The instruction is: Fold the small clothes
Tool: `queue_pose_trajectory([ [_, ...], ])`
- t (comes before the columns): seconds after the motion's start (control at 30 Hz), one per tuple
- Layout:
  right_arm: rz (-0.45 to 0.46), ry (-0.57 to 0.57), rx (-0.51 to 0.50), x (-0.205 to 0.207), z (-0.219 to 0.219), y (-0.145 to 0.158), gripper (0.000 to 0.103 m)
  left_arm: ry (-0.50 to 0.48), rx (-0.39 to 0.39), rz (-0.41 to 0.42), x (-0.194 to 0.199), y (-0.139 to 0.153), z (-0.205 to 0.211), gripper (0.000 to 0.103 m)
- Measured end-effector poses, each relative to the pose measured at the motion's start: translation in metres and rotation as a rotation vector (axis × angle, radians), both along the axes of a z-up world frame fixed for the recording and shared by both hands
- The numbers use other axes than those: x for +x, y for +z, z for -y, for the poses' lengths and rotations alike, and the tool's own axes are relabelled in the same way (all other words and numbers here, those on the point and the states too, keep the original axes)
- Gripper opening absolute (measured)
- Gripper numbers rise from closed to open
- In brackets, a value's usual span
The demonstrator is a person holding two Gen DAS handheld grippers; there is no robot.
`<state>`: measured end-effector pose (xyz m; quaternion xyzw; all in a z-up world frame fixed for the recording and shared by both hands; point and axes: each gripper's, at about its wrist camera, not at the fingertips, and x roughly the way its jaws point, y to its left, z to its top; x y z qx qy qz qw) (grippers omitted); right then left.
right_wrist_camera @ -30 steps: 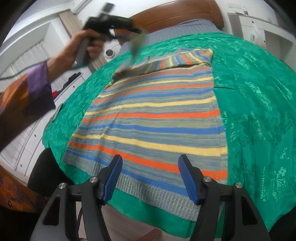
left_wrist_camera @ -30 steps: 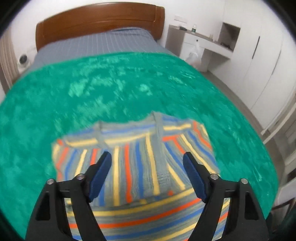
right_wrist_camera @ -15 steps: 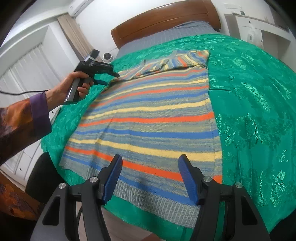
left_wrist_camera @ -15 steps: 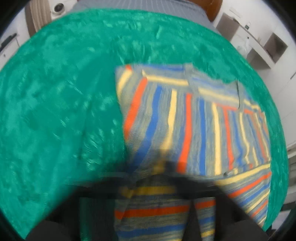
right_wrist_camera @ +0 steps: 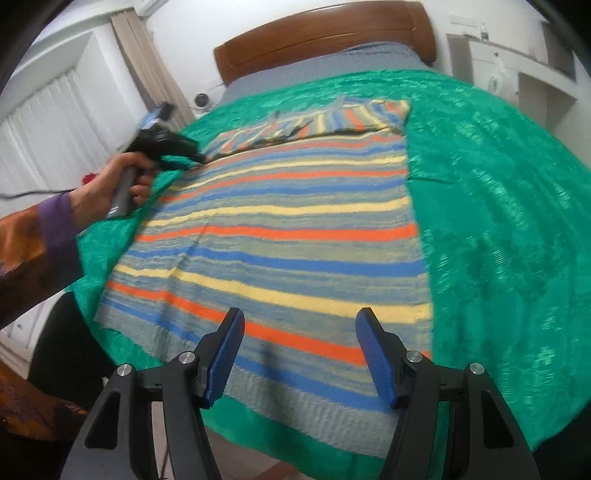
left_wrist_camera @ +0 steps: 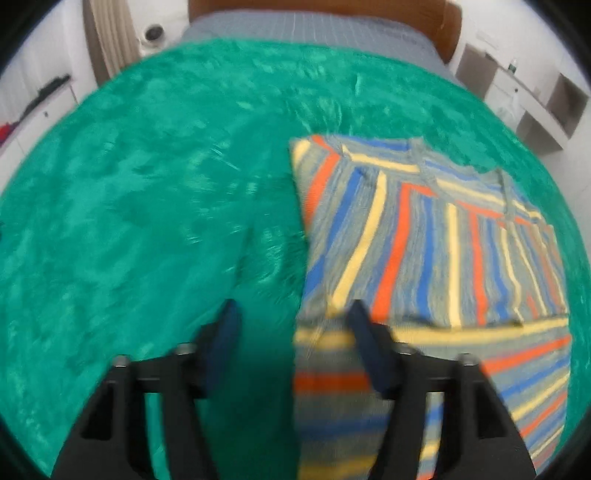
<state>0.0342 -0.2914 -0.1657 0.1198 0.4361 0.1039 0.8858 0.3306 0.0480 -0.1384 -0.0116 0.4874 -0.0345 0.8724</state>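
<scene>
A bed with a brown wooden headboard [right_wrist_camera: 325, 35] and a grey checked sheet [left_wrist_camera: 306, 27] stands against a white wall. Beige curtains [right_wrist_camera: 147, 62] hang beside white blinds [right_wrist_camera: 44, 136]. White built-in shelves [left_wrist_camera: 532, 107] line the other side.

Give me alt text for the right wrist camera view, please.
A striped sweater lies flat on a green bedspread, its far end folded over. The open right gripper hovers above the near hem, while a hand at left holds the left gripper at the sweater's far corner.
</scene>
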Motion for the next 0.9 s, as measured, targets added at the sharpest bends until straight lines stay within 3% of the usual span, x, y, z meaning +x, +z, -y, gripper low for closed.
queue_pose_trajectory([
  [0.17,-0.006,-0.032,-0.149,0.003,0.004,0.016,0.066,-0.119,0.009,0.069,-0.097,0.017,0.003,0.082],
  [0.3,-0.017,-0.008,-0.225,0.015,-0.003,0.022,0.066,-0.203,0.016,0.085,-0.173,0.005,0.027,0.088],
  [0.43,-0.054,0.013,-0.259,0.029,-0.019,0.004,0.066,-0.251,0.046,0.06,-0.218,-0.021,0.047,0.088],
  [0.5,-0.103,0.017,-0.294,0.031,-0.026,-0.018,0.07,-0.263,0.115,0.074,-0.239,-0.034,0.057,0.092],
  [0.6,-0.056,0.006,-0.355,0.021,-0.031,-0.024,0.077,-0.266,0.17,0.068,-0.253,-0.041,0.06,0.095],
  [0.9,-0.052,-0.001,-0.414,0.014,-0.036,-0.03,0.08,-0.224,0.123,0.01,-0.256,-0.052,0.039,0.103],
])
